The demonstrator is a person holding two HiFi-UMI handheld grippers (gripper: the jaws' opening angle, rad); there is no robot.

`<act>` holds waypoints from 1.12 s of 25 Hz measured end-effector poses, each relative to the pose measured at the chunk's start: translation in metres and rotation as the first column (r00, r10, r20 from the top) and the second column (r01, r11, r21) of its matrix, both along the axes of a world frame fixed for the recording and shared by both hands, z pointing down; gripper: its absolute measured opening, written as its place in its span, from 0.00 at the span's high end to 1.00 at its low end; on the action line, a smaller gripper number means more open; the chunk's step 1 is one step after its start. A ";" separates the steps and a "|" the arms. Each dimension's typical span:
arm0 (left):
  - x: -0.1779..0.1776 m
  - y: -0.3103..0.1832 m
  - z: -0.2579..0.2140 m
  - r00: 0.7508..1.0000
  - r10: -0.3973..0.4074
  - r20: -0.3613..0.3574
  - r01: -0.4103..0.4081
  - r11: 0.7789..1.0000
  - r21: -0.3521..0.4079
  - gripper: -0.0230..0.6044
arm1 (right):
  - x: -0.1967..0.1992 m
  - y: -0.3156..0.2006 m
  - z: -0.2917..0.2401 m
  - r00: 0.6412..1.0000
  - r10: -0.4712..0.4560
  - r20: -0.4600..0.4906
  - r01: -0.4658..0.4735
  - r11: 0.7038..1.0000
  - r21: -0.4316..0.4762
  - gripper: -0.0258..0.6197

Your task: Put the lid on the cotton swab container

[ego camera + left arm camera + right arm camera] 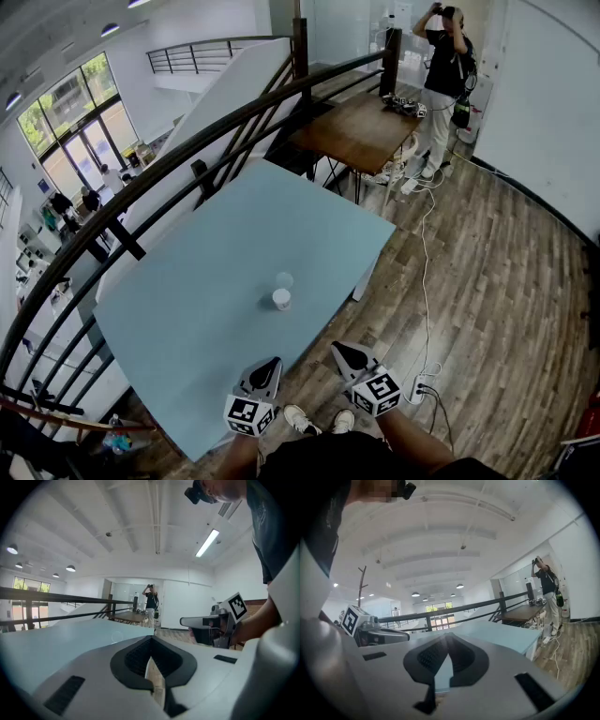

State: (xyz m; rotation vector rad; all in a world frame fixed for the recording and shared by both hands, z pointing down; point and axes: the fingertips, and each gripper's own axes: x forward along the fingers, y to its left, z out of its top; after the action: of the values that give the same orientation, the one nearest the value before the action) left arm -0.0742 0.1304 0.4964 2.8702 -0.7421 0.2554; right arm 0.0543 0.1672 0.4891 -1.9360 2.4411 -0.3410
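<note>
A small white cotton swab container [281, 299] stands near the middle of the light blue table [187, 319]. Its clear round lid [284, 279] lies on the table just beyond it, close by. Both grippers hover at the table's near edge, well short of the container. My left gripper [265, 367] is shut with nothing in it; its tips meet in the left gripper view [151, 639]. To its right, my right gripper [347, 354] is also shut and empty [446, 637]. The lid shows only as a faint ring [116, 637] in the left gripper view.
A dark metal railing [187, 150] runs along the table's far left side. Behind it stand a wooden table [361, 131] and a person [441, 84]. A white cable [427, 281] trails over the wood floor on the right. The wearer's shoes [314, 420] are below the table edge.
</note>
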 end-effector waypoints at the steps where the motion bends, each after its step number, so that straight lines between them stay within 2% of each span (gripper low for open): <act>1: 0.000 -0.001 -0.002 1.000 0.001 -0.008 -0.001 1.000 0.003 0.94 | 0.003 -0.001 0.000 1.000 0.012 -0.011 -0.012 1.000 0.006 0.93; 8: -0.003 -0.002 -0.013 0.998 0.009 -0.063 -0.009 1.000 0.007 0.95 | -0.001 -0.002 -0.004 0.997 0.019 -0.071 -0.017 0.999 0.028 0.93; 16: -0.009 -0.011 -0.016 0.999 -0.004 -0.047 0.005 1.000 0.016 0.94 | -0.022 -0.014 -0.016 0.998 -0.058 -0.040 0.060 0.997 0.055 0.93; 23: -0.010 -0.029 -0.009 0.999 0.004 -0.032 -0.004 1.000 0.011 0.94 | -0.024 -0.038 -0.015 0.998 -0.051 -0.023 0.053 0.997 0.054 0.93; 28: -0.019 -0.042 -0.003 0.999 0.009 -0.035 -0.009 1.000 -0.002 0.94 | -0.034 -0.057 -0.014 0.998 -0.050 -0.043 0.051 0.998 0.036 0.93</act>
State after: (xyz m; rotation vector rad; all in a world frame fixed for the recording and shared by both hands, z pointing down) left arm -0.0931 0.0884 0.4930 2.8688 -0.7222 0.2069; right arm 0.0200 0.1106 0.4755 -1.8894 2.5074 -0.2564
